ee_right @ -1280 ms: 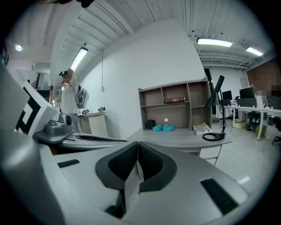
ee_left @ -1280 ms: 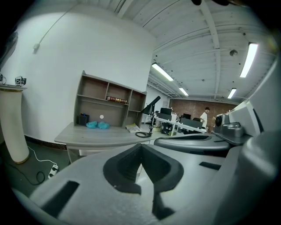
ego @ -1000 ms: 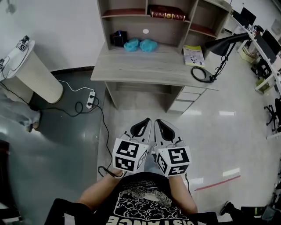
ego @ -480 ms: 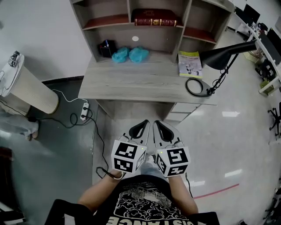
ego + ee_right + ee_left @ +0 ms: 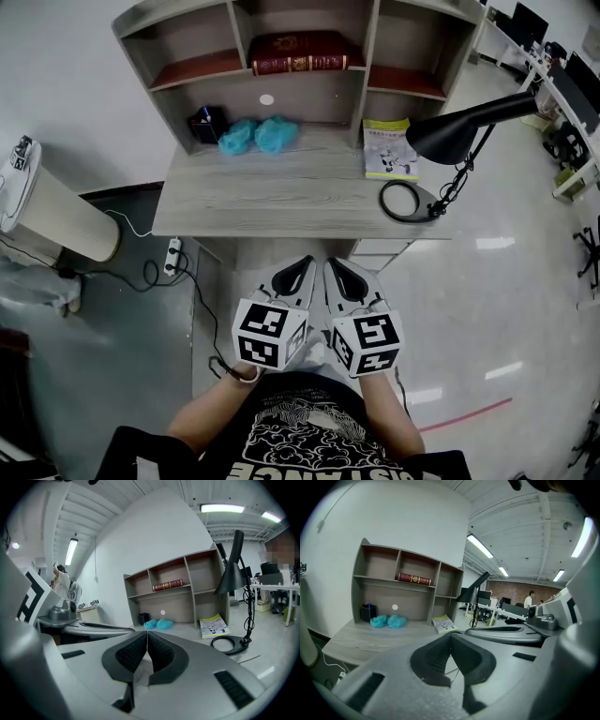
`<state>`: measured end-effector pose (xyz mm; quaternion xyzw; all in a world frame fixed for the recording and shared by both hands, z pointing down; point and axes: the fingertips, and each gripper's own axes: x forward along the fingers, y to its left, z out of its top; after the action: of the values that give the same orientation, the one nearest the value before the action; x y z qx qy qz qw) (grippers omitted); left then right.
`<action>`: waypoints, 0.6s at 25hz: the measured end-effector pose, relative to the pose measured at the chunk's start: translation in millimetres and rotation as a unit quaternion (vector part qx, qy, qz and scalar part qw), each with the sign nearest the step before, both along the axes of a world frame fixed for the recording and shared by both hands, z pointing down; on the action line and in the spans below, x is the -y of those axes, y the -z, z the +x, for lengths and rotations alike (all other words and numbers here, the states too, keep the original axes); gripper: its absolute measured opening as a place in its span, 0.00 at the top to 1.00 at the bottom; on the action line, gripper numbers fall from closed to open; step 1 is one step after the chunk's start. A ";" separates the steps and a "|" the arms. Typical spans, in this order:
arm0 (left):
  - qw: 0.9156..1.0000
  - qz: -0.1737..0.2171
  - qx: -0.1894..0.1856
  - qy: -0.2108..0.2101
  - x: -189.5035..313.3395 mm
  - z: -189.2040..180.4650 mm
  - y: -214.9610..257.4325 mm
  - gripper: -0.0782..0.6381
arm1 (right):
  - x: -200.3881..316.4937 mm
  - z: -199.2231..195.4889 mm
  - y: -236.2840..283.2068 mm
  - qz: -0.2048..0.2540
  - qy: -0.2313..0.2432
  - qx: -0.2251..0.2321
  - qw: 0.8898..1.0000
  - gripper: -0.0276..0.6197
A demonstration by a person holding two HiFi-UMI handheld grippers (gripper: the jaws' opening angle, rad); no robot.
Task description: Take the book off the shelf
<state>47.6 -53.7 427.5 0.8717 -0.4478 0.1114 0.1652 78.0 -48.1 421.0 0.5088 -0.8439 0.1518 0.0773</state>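
Both sets of jaws are closed tip to tip with nothing between them: the left gripper (image 5: 304,264) and the right gripper (image 5: 336,266) sit side by side, touching, short of the desk (image 5: 281,202) at my 12 o'clock.

Only the head view gives me the floor, with a pale cylinder bin (image 5: 56,220) at 9 o'clock and a power strip (image 5: 172,255) at 10. Only the left gripper view shows a person (image 5: 530,599) standing among far-off office desks at 3 o'clock.

The shelf unit (image 5: 367,47) stands on the back of the desk. Its upper middle compartment holds the book (image 5: 298,58), dark red, lying flat with its spine outward, well apart from both grippers; it shows in both gripper views too. The upper side compartments look bare.

A black lamp (image 5: 469,127) leans in at 2 o'clock, its ring base (image 5: 405,200) on the desk's right end. Just behind that lies a yellow-green booklet (image 5: 388,148). Under the book's shelf sit two blue bundles (image 5: 255,136), touching, and at their left a black pen pot (image 5: 206,124) whose contents I cannot make out.
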 end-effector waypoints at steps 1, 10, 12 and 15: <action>1.000 0.000 -0.002 -0.001 3.0 2.8 -0.1 0.88 | 2.4 3.0 0.0 0.000 -0.001 -0.001 1.000 0.93; 1.000 0.002 -0.020 -0.009 37.8 23.6 1.0 0.88 | 35.1 22.2 -0.4 0.003 -0.008 -0.009 1.000 0.93; 1.000 0.002 -0.026 -0.006 50.9 24.6 1.1 0.88 | 47.5 22.7 -0.2 0.004 -0.007 -0.012 1.000 0.93; 0.999 0.000 -0.035 -0.002 74.8 24.5 1.3 0.88 | 69.6 21.7 -0.6 0.004 -0.003 -0.015 1.000 0.93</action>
<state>72.1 -128.6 426.3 0.8759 -0.4400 0.0811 0.1807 99.7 -117.7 421.6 0.5141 -0.8415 0.1409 0.0878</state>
